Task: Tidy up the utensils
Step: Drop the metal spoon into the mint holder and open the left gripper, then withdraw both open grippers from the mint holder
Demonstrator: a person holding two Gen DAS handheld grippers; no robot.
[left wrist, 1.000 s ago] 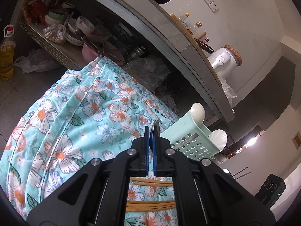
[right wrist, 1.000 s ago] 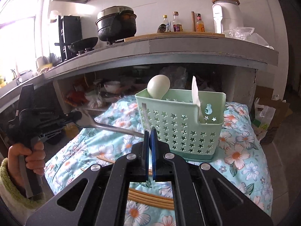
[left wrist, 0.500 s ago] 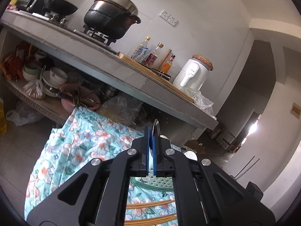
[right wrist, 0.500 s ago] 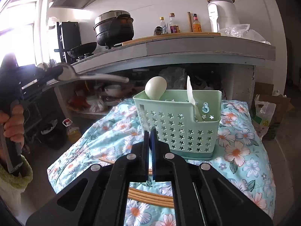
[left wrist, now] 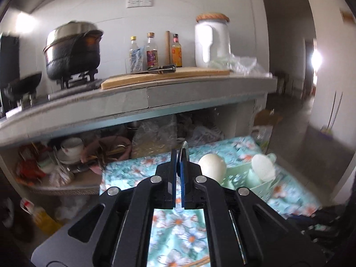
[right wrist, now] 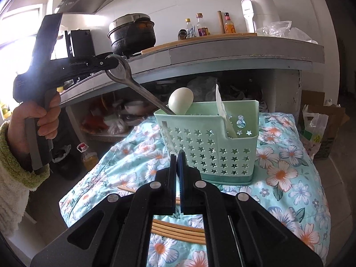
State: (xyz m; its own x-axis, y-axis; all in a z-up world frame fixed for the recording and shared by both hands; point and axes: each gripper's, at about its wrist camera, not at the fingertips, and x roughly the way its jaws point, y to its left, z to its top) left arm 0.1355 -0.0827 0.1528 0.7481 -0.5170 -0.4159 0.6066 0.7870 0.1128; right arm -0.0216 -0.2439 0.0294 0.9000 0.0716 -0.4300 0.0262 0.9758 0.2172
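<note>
Above floral cloth (right wrist: 289, 173), left gripper (right wrist: 111, 62) clamps a dull, seemingly steel spoon (right wrist: 133, 84) by its bowl.

basket (right wrist: 209, 142) on quilt (right wrist: 287, 166) | chopsticks (right wrist: 178, 231) before basket | counter (right wrist: 222, 51) behind

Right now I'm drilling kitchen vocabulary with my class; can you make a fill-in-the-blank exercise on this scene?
1. The left tongs grip a metal ___ by its bowl.
2. The green basket is pierced with ___-shaped holes.
3. The basket stands on a cloth printed with ___.
4. Wooden ___ lie on the cloth beneath the right tongs.

Missing words: spoon; star; flowers; chopsticks
</note>
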